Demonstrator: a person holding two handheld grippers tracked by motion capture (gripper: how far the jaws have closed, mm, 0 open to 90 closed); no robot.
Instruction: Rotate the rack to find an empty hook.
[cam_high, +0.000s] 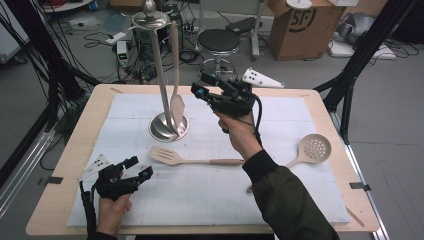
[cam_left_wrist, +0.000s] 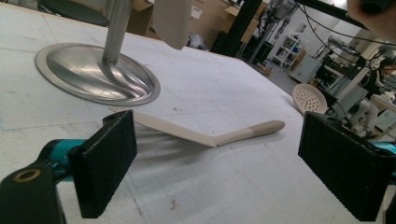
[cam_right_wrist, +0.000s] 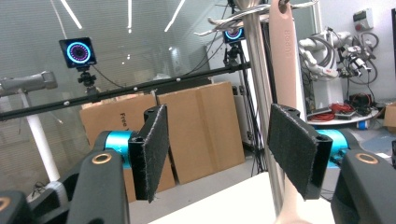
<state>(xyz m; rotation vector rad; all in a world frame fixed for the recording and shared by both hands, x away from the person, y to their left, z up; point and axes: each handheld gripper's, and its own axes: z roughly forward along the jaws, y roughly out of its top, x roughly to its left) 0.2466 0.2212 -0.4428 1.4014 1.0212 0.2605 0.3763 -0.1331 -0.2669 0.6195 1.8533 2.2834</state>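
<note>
In the centre of the high view the right gripper (cam_high: 199, 89) stands with jaws apart and empty, just right of the hanging spatula (cam_high: 176, 75) on the metal stand (cam_high: 159, 60). At lower left, the left gripper (cam_high: 134, 167) seems open, holding nothing, near the slotted turner (cam_high: 190, 159) on the mat.

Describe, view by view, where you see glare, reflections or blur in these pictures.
High view: even light, the shiny steel utensil stand glints at its base. Left gripper view: that base mirrors the room, and the background shelves go soft. Right gripper view: ceiling strip lights streak across glass, and the near black tool pads look slightly blurred.
</note>
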